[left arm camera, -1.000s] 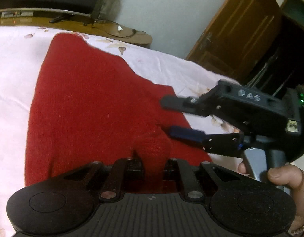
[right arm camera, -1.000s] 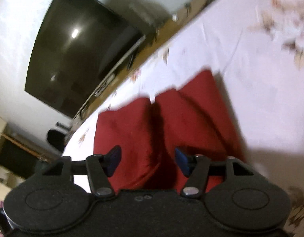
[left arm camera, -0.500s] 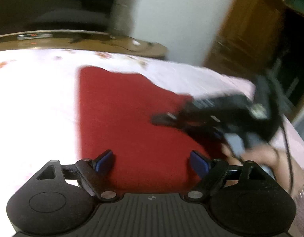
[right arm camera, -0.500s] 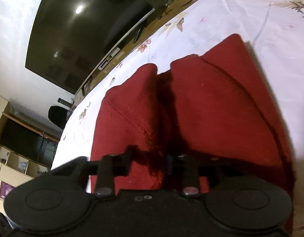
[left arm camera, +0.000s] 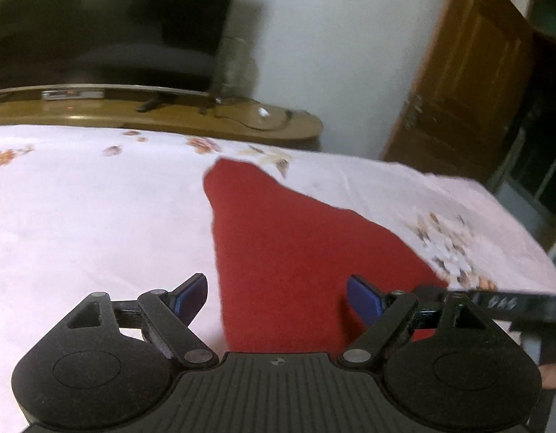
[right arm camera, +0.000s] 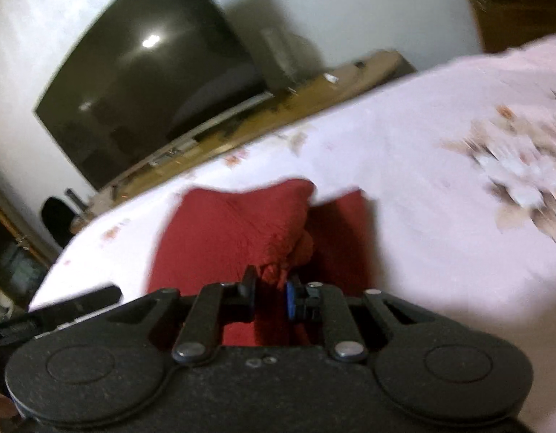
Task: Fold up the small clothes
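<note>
Landmark: red knitted garment [left arm camera: 296, 252] on pink floral bedsheet [left arm camera: 97, 216] | Free: bare sheet left and right of garment | Obstacles: curved wooden cabinet [left arm camera: 191, 115], dark television screen [left arm camera: 104, 18] beyond garment; black right gripper [left arm camera: 501, 303] low at garment's right

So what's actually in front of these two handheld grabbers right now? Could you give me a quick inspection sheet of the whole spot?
Surface: pale pink bedsheet with scattered flower prints, covering the work area.
Job's things: one red garment lying on the sheet; in the right wrist view part of it is bunched and lifted.
Clutter: nothing seen on the sheet besides the garment.
Grippers: left gripper open, fingers apart above the garment, nothing between them. Right gripper shut on a pinch of red fabric.
Cables: thin cords on the wooden TV stand, blurred.
Surroundings: large dark television, white wall, brown wooden door.
</note>
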The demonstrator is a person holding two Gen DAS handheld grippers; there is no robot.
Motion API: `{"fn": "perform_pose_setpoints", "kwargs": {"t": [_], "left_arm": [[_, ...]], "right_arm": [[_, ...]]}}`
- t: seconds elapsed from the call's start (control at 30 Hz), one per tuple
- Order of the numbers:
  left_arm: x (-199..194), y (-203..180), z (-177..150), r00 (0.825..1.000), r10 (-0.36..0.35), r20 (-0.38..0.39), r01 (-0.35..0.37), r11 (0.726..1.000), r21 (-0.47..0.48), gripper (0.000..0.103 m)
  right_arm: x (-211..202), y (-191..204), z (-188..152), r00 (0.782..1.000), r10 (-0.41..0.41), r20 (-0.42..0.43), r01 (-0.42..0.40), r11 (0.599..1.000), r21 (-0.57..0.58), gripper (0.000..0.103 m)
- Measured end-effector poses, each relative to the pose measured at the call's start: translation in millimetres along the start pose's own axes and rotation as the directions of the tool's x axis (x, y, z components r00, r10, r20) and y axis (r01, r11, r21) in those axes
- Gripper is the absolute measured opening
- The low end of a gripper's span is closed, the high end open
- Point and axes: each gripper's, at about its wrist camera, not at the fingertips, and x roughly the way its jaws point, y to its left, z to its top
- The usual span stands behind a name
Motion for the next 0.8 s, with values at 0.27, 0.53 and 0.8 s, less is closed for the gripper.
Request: {"fn": "perform_pose_setpoints", "kwargs": {"t": [0.27, 0.53, 0.8], "left_arm": [[50.3, -6.4, -27.0, 0.985, -0.001, -0.171, 0.001, 1.0, 0.003, 0.084], [25.2, -3.4, 25.3, 1.0, 0.008, -0.011, -0.007, 1.0, 0.027, 0.084], [90.4, 6.6, 38.4, 0.996, 0.054, -0.067, -0.055, 0.998, -0.009, 0.084]], "right_arm": [[20.0, -17.4, -17.6, 0.991, -0.114, -0.064, 0.114, 0.993, 0.0, 0.024], [-1.3, 11.2, 13.6, 0.994, -0.075, 0.079, 0.082, 0.993, -0.09, 0.035], [64.3, 36.8, 30.1, 0.993, -0.107, 0.05, 0.115, 0.971, -0.209, 0.032]]}}
